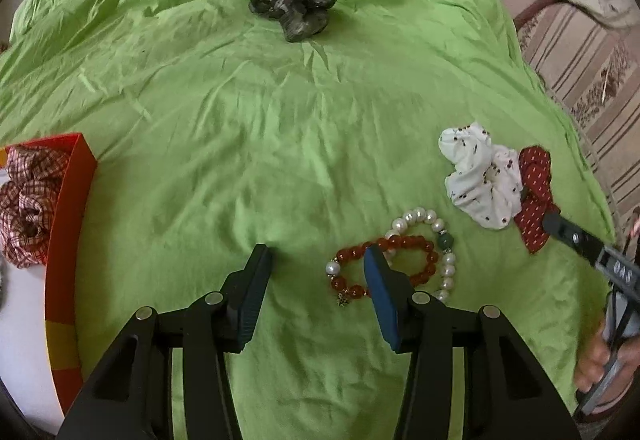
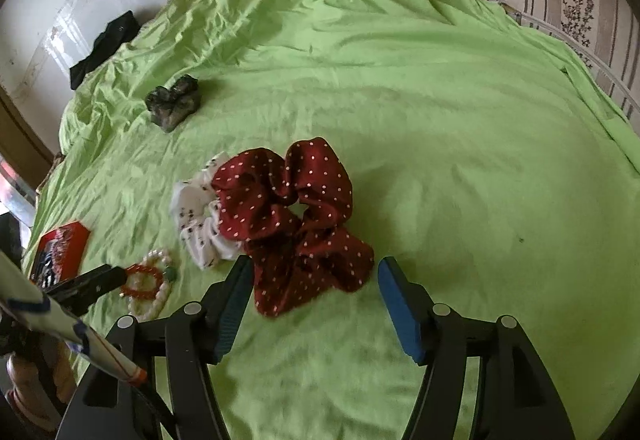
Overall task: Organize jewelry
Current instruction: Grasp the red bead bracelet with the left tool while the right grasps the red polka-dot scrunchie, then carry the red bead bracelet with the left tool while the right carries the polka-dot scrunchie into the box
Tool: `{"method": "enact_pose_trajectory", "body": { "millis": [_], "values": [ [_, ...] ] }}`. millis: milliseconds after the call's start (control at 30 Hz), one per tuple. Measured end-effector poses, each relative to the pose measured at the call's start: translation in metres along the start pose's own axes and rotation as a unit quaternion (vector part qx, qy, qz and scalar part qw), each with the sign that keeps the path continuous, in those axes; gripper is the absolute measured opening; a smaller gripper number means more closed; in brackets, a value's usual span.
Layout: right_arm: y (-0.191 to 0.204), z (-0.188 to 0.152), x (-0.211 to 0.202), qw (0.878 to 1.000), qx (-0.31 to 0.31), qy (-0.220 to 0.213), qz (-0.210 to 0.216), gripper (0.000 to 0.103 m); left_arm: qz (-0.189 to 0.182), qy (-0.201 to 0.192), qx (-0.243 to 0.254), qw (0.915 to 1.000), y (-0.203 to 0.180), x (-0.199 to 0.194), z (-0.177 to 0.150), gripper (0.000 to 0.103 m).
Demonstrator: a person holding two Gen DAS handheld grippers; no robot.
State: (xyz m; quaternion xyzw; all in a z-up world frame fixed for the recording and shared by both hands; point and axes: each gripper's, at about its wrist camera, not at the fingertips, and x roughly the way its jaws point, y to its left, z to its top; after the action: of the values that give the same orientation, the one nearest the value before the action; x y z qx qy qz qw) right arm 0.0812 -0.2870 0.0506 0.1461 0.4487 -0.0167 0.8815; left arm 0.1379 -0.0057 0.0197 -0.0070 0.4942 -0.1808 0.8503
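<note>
My left gripper [image 1: 318, 254] is open above the green sheet, its right finger over a red bead bracelet [image 1: 400, 242] that lies against a pearl bracelet [image 1: 444, 264]. My right gripper [image 2: 314, 268] is open, its fingers on either side of the near edge of a dark red dotted scrunchie [image 2: 288, 216]. A white patterned scrunchie [image 2: 196, 224] lies against the red one; it also shows in the left wrist view [image 1: 480, 176]. A dark camouflage scrunchie [image 1: 294, 6] lies far back. An orange box [image 1: 66, 224] at the left holds a checked scrunchie [image 1: 24, 196].
A green sheet [image 1: 240, 144] covers the bed. A striped floral sofa [image 1: 580, 56] stands to the right. A black cloth [image 2: 102, 48] lies at the sheet's far left edge. The bracelets [image 2: 148, 286] and the orange box [image 2: 60, 248] show at the left of the right wrist view.
</note>
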Motion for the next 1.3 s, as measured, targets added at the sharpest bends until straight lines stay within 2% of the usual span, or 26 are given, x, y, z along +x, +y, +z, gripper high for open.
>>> {"method": "enact_pose_trajectory", "body": {
  "millis": [100, 133, 167, 200, 233, 267, 333, 667, 967, 1300],
  "values": [
    [0.002, 0.0, 0.009, 1.0, -0.006, 0.002, -0.014, 0.069, 0.04, -0.01, 0.039, 0.9984, -0.013, 0.003, -0.007, 0.045],
    [0.003, 0.0, 0.011, 1.0, -0.01, 0.003, -0.017, 0.067, 0.057, -0.012, 0.047, 0.9972, -0.016, 0.004, -0.007, 0.037],
    [0.004, 0.0, 0.013, 1.0, -0.013, 0.007, -0.018, 0.049, 0.075, -0.014, 0.055, 0.9956, -0.019, 0.004, -0.009, 0.028],
    [0.003, -0.001, 0.014, 1.0, -0.013, 0.012, -0.017, 0.037, 0.086, -0.018, 0.054, 0.9947, -0.018, 0.002, -0.009, 0.023],
    [0.002, -0.002, 0.014, 1.0, -0.012, 0.017, -0.013, 0.023, 0.082, -0.02, 0.047, 0.9954, -0.015, 0.0, -0.008, 0.013],
    [0.001, -0.002, 0.011, 1.0, -0.009, 0.016, -0.011, 0.021, 0.073, -0.02, 0.036, 0.9965, -0.01, -0.003, -0.006, 0.007],
    [0.002, -0.005, 0.003, 1.0, -0.014, 0.013, -0.016, 0.017, 0.053, -0.017, 0.012, 0.9984, 0.001, -0.012, -0.004, 0.007],
    [0.009, -0.027, -0.049, 0.999, -0.026, -0.01, -0.015, 0.017, 0.025, -0.057, -0.021, 0.9979, 0.005, -0.087, -0.031, 0.007],
    [0.031, -0.051, -0.082, 0.999, -0.045, -0.018, 0.004, 0.017, 0.003, -0.111, -0.045, 0.9928, 0.003, -0.169, -0.06, 0.007],
    [0.061, -0.075, -0.111, 0.997, -0.077, -0.028, 0.015, 0.017, 0.052, -0.155, -0.043, 0.9855, 0.015, -0.23, -0.089, 0.007]
  ]
}}
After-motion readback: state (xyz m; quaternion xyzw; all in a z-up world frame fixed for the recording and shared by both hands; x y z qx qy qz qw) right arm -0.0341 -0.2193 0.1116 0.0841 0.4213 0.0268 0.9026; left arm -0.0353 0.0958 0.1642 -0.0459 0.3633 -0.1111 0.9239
